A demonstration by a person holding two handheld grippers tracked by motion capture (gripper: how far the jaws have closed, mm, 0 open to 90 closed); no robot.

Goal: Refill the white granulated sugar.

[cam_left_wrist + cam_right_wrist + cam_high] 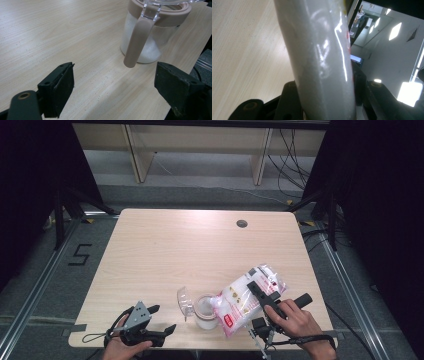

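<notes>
On the pale wooden desk [165,250], near its front edge, your right tongs [256,290] clamp the white bag [245,297], tilted against the open jar [205,311]. Left of the jar, your left tongs [162,318] gape empty.

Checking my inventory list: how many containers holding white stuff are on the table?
2. A jar with its lid flipped open stands near the front edge; a bag, tipped over the jar's mouth, is clamped in the right gripper. None seems hidden.
</notes>
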